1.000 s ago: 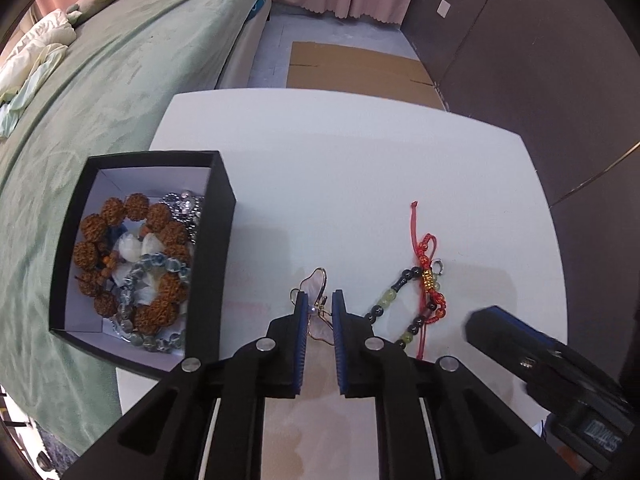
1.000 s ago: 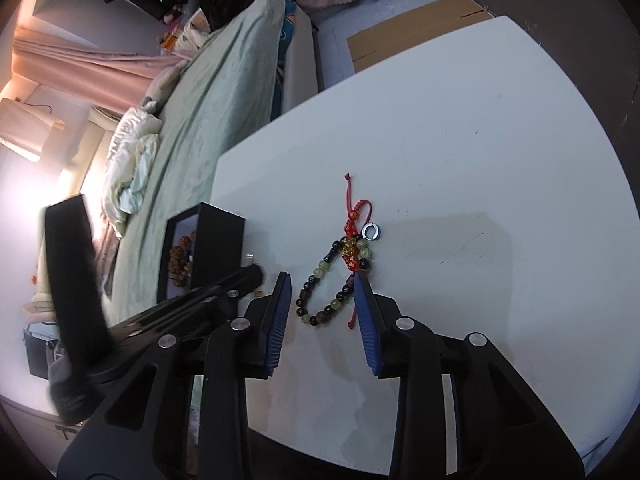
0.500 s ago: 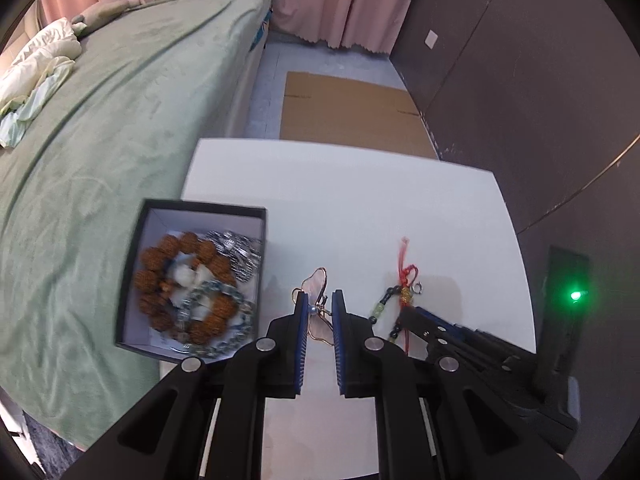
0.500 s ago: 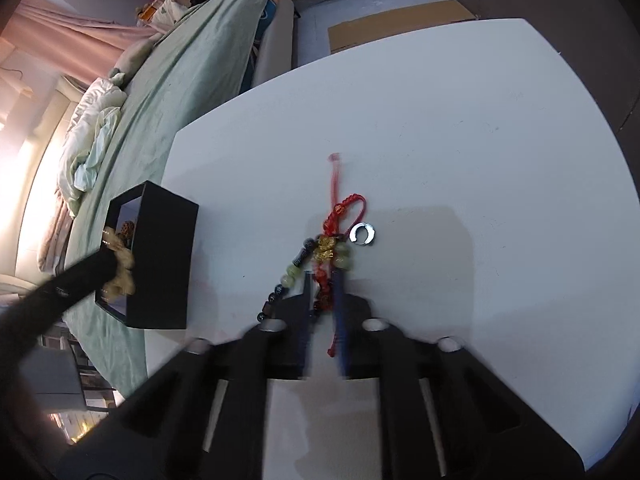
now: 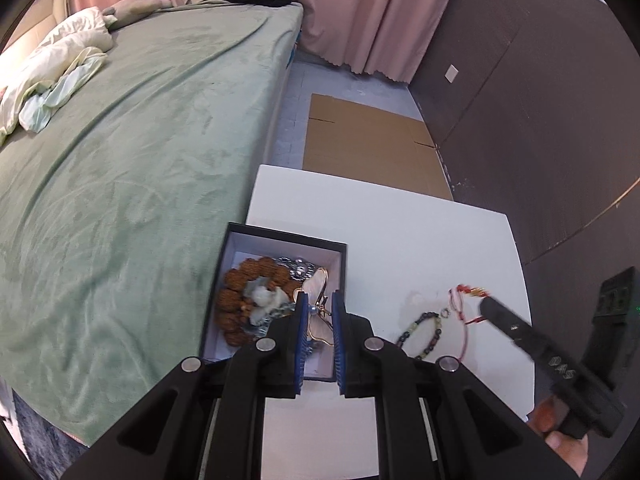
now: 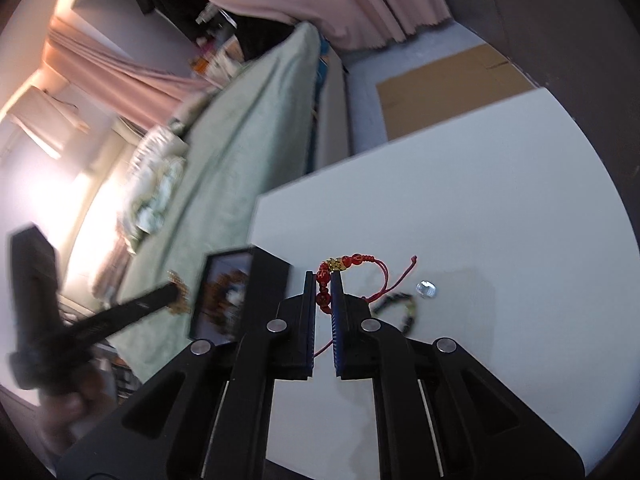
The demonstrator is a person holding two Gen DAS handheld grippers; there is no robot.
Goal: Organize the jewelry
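The left tool (image 5: pixel 318 306) is clamped on a gold-wire butterfly ornament (image 5: pixel 316 294), whose pale wing stands just ahead of the blue pads, over the open black jewelry box (image 5: pixel 340 304). Directly beyond and below that tool's tips, inside the box, lie a brown seed-bead bracelet (image 5: pixel 240 280), a white piece at its middle and silver-coloured pieces toward the far wall. The box sits at the bench's (image 5: pixel 400 240) edge on the tool's left side, next to the green-covered bed (image 5: pixel 140 160).

The right tool (image 6: pixel 323 280) is closed on a red cord bracelet (image 6: pixel 348 261) with red and gold beads, gripping the beaded end; the cord loops off to the tool's right and a loose tail trails back under the fingers. Just right of the tips, on the white bench, rest a dark-and-green bead bracelet (image 6: pixel 400 306) and, slightly farther right, a small silver ring (image 6: pixel 426 290). To this tool's left stands the black box, with the other tool, blurred, poised over it. Brown cardboard (image 5: pixel 368 148) lies on the floor beyond the bench, pink curtains (image 5: pixel 380 12) behind.
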